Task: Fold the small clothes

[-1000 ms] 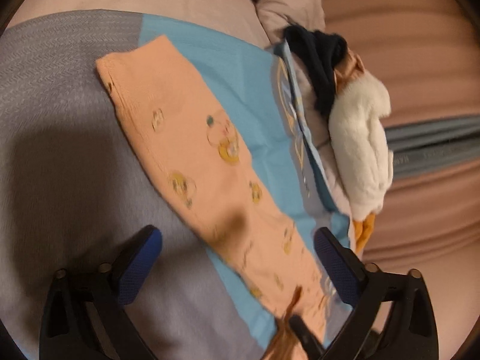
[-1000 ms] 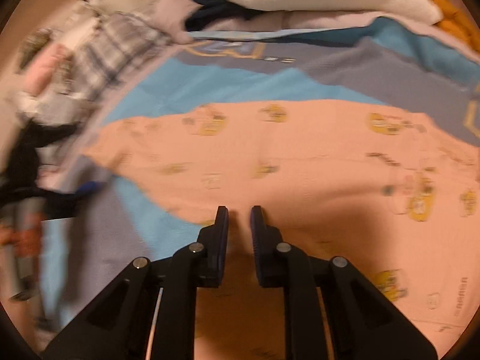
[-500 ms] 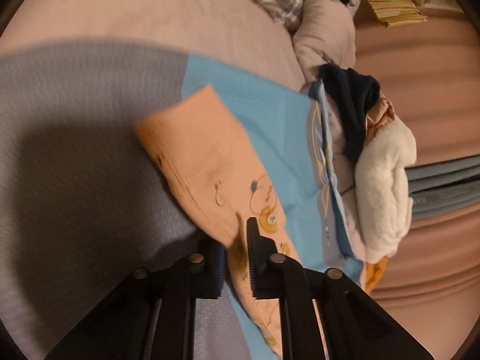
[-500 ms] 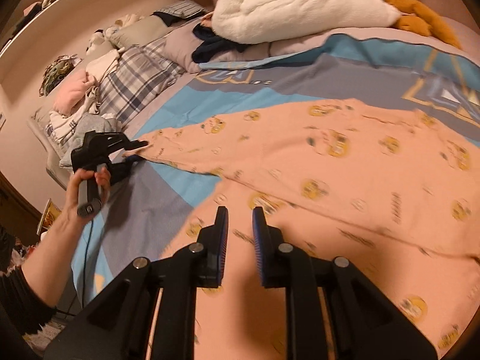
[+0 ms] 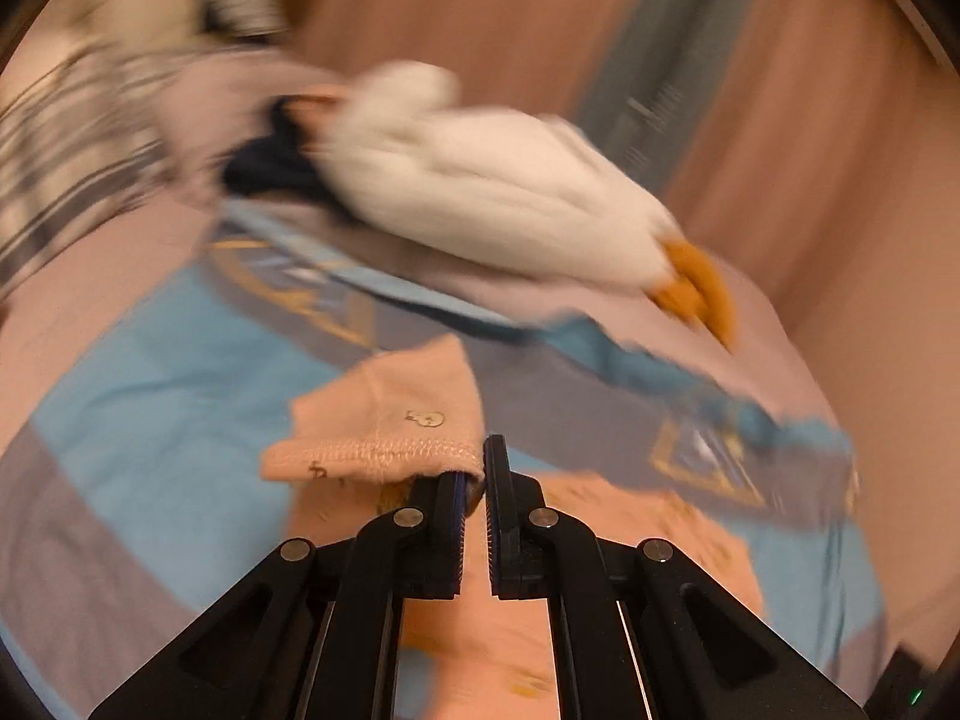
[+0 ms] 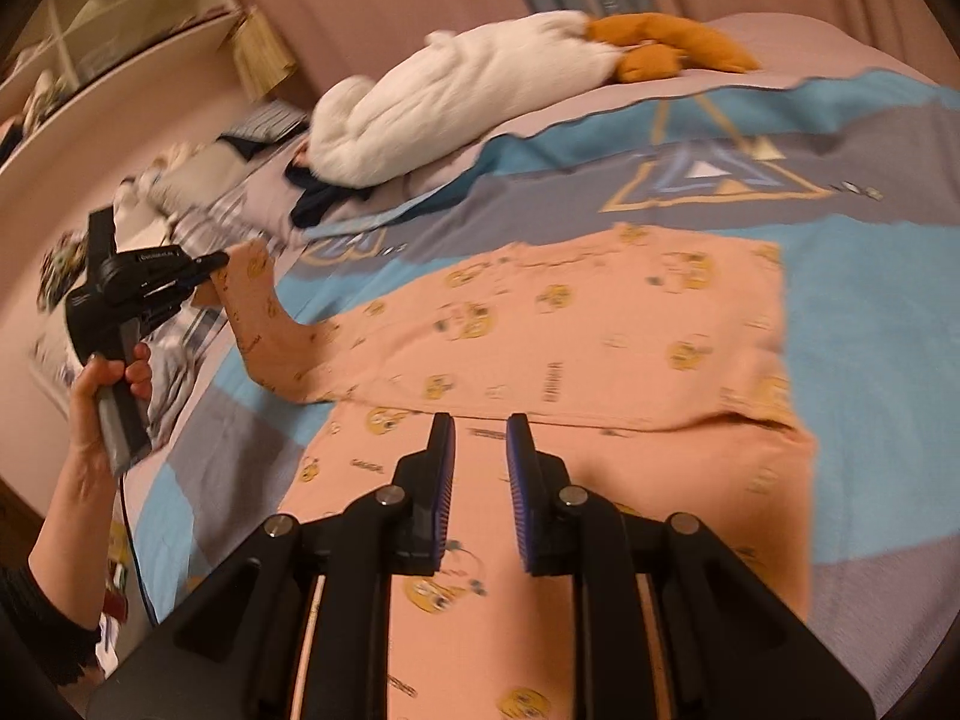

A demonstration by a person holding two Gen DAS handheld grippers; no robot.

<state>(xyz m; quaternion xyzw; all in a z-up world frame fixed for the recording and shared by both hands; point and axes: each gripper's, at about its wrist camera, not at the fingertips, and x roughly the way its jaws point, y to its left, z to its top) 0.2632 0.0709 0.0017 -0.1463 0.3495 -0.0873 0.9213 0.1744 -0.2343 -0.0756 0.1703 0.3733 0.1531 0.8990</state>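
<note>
Peach pyjama trousers (image 6: 600,324) with yellow cartoon prints lie spread on a blue and grey blanket (image 6: 870,360). One leg bends up off the blanket at the left, where my left gripper (image 6: 216,261), carried by a person's hand (image 6: 114,378), is shut on its cuff. In the left wrist view the stitched cuff (image 5: 390,420) hangs from the tip of the left gripper (image 5: 477,468), above the rest of the cloth. My right gripper (image 6: 480,426) hovers over the near leg, jaws a small gap apart, with nothing pinched between them.
A white and orange plush toy (image 6: 468,90) lies across the far side of the bed, with a dark garment (image 6: 318,198) beside it. Striped and plaid cloth piles up at the far left under a shelf (image 6: 120,30). Pink curtains hang behind.
My left gripper shut on the leg cuff, then lifted it and swung it across with a roll. My right gripper pulled back and rose, and its jaws parted slightly.
</note>
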